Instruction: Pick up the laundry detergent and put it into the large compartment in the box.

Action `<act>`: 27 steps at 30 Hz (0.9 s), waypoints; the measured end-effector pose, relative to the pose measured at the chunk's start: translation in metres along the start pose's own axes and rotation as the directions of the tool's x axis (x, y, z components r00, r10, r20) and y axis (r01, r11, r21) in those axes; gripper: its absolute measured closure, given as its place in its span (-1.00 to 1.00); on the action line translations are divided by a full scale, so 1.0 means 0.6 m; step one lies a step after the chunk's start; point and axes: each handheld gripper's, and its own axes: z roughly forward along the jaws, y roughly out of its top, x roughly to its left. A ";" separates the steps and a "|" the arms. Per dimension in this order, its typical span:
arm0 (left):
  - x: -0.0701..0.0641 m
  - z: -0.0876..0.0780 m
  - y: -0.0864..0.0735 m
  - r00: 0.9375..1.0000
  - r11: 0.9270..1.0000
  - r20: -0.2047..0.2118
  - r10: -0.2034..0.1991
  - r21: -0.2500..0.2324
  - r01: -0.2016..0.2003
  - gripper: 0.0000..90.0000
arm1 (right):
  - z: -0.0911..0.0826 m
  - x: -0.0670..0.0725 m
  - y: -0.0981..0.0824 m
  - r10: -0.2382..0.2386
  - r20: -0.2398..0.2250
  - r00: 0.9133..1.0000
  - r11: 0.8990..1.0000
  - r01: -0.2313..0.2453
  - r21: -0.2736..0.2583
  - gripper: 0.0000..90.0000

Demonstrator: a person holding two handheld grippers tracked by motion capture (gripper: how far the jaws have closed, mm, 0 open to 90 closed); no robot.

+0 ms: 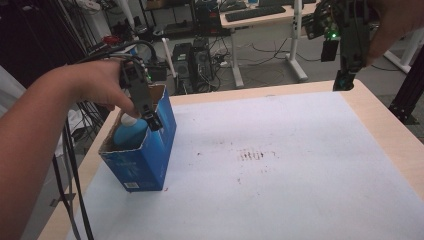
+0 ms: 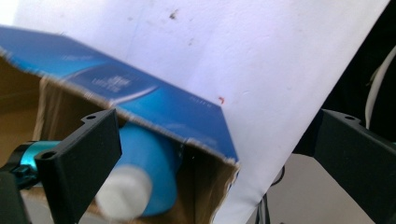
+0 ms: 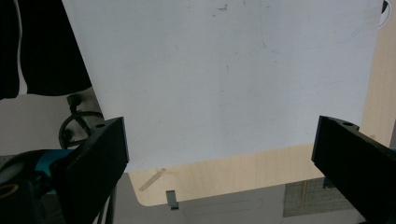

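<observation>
At the left of the high view, the left claw (image 1: 152, 120) hangs over the open top of a blue carton (image 1: 145, 155) standing near the table's (image 1: 385, 135) left edge. Inside it leans a blue bottle (image 1: 127, 134) with a white cap (image 2: 123, 191). The left claw's jaws are spread wide, holding nothing. The carton's print is too blurred to read. At upper right, the right claw (image 1: 344, 80) hovers wide open and empty above the far corner.

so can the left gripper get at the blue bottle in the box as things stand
Probably yes. The left gripper hangs open right over the torn-open top of the blue box, and the blue bottle stands inside, white cap up, with nothing covering it.
</observation>
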 end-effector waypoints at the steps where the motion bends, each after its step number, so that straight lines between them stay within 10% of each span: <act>1: -0.002 0.001 0.005 1.000 1.000 0.003 0.002 0.000 -0.002 -0.96 | 0.002 0.000 0.000 -0.003 0.000 1.000 1.000 0.003 0.001 -0.94; 27: -0.053 0.062 0.089 0.968 0.970 0.080 0.236 0.040 -0.240 -0.96 | -0.001 0.010 0.005 -0.009 0.001 1.000 1.000 0.009 -0.009 -0.94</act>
